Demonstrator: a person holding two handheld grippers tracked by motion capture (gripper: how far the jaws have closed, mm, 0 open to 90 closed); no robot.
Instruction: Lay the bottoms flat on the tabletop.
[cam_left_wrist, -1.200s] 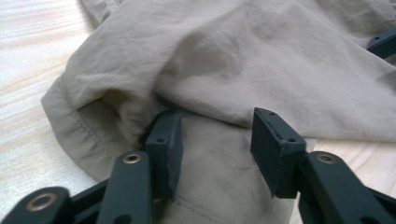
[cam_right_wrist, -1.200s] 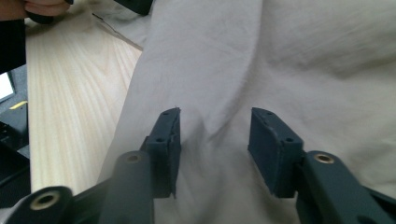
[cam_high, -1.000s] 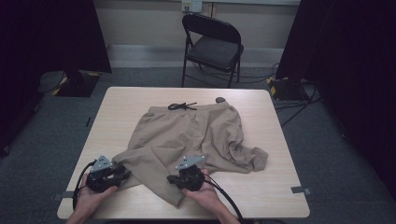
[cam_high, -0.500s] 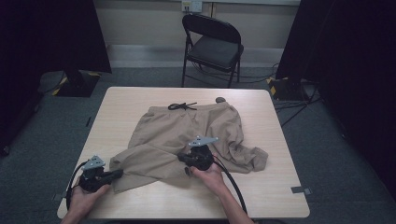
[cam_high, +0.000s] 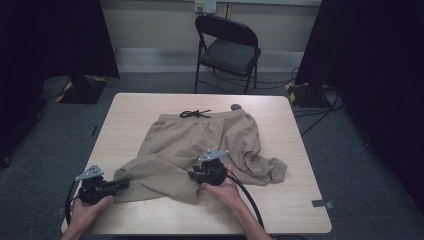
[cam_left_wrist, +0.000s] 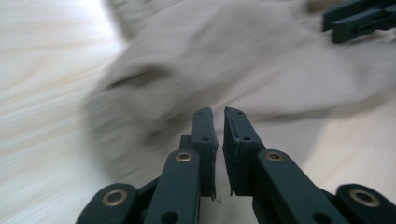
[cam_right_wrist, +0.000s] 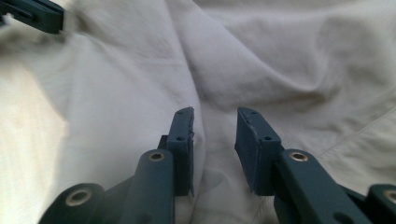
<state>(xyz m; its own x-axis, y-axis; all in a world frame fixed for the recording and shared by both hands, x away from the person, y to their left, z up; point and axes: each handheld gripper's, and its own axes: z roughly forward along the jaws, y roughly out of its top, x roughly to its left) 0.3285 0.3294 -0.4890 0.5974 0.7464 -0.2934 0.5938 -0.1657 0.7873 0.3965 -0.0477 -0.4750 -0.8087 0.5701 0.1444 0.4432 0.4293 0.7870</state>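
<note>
While the tan trousers (cam_high: 200, 145) lie on the table (cam_high: 300, 200) with one leg folded across, most folding remains. Left gripper (cam_high: 120, 185) has reopened a crack, empty at the cuff; right gripper (cam_high: 192, 175) has just opened, cloth loose between its jaws.

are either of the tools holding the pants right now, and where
Neither. The left tool has a narrow gap between its jaws with nothing in it, just short of the tan cotton trousers. The right tool stands open over a fold, pinching nothing.
</note>
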